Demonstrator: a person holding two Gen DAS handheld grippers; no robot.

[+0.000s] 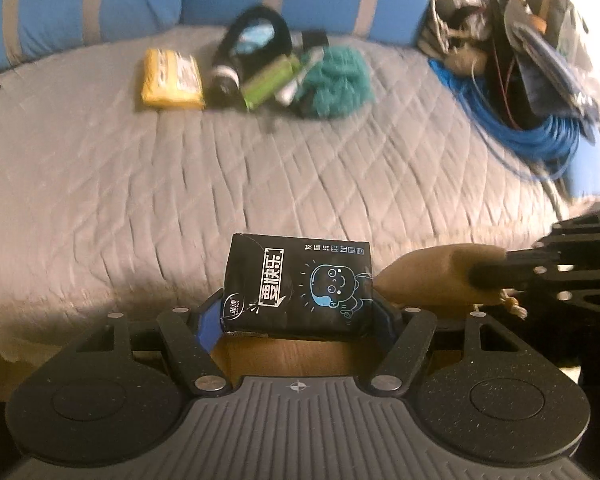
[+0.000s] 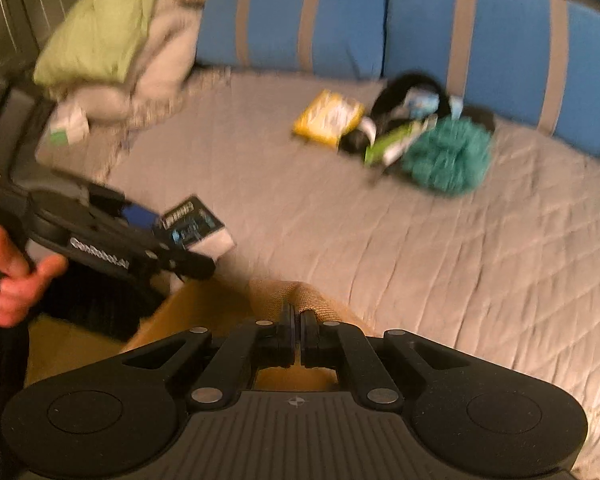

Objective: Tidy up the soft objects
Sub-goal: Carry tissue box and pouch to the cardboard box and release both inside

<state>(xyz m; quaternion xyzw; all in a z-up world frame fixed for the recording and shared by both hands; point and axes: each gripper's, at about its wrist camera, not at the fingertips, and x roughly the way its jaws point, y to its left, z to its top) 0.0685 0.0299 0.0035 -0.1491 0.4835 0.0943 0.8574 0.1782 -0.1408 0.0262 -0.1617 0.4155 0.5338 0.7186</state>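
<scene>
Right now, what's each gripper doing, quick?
Left gripper: closed on the black tissue pack.
Right gripper: closed on the burlap bag.

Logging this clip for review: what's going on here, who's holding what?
A person works over a grey quilted bed with two handheld tongs. The left tongs grip a black tissue pack; the right tongs are pinched on a tan burlap pouch, both near the bed's front edge. A yellow pack, green box and teal fluffy item lie by the blue cushions.

Right tongs [image 2: 297,330] clamp burlap pouch [image 2: 300,300]; left tongs [image 2: 180,236] grip black packet [image 2: 196,226].
</scene>
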